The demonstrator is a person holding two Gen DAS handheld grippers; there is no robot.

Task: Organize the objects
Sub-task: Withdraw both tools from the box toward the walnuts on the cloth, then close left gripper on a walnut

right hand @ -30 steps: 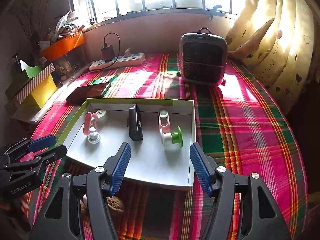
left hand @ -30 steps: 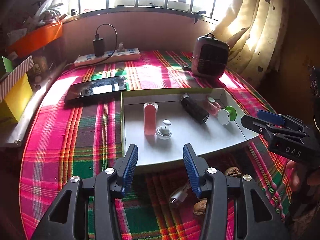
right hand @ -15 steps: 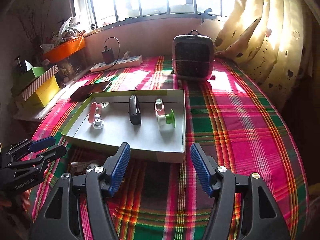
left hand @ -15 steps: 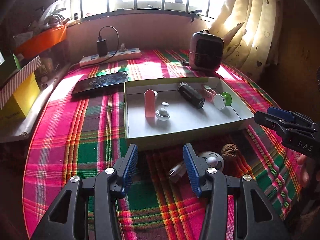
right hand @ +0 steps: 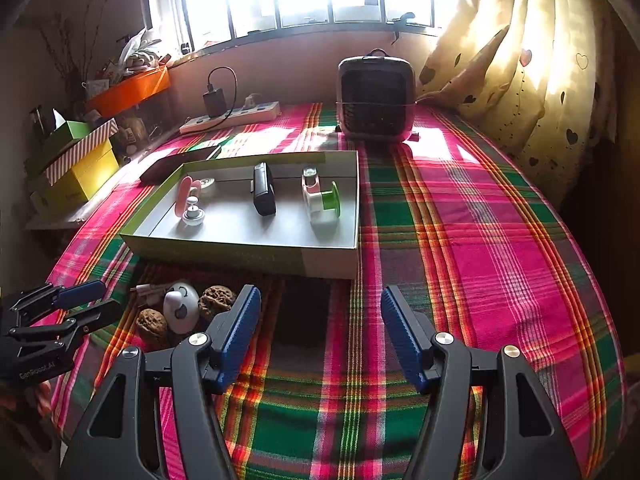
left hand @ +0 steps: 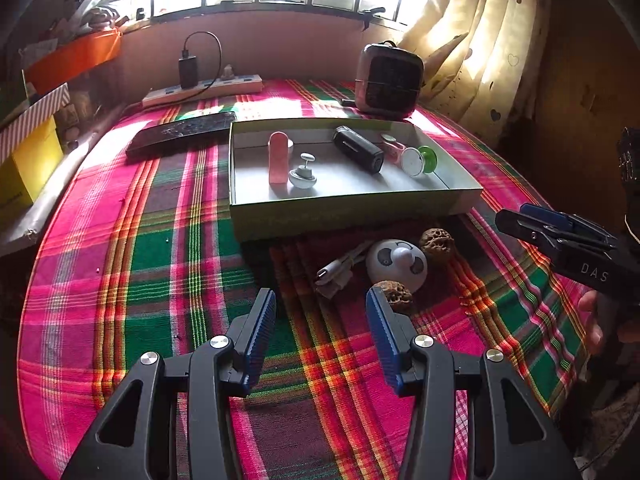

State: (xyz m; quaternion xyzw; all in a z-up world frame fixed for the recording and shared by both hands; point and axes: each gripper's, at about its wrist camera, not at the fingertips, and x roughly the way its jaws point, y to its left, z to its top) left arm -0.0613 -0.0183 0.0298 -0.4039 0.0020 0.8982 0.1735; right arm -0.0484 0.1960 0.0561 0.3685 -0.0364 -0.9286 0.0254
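Observation:
A shallow box tray (left hand: 344,216) (right hand: 256,256) sits mid-table holding a pink tube (left hand: 278,156), a small white stand (left hand: 303,176), a black device (left hand: 358,154) and a green-and-white spool (left hand: 418,160). In front of it lie a white panda-face ball (left hand: 396,264) (right hand: 182,306), two walnuts (left hand: 437,241) (left hand: 394,295) and a white cable (left hand: 338,270). My left gripper (left hand: 320,332) is open and empty, just short of these items. My right gripper (right hand: 320,332) is open and empty, to the right of them.
A cracked phone (left hand: 182,134) lies left of the tray. A power strip with charger (left hand: 204,88) and a small heater (left hand: 388,80) stand at the back. Boxes (right hand: 76,168) line the left edge. A curtain (right hand: 520,72) hangs at right.
Both grippers have pulled back from the tray toward me and risen. The ball, walnuts and cable in front of the tray have come fully into view.

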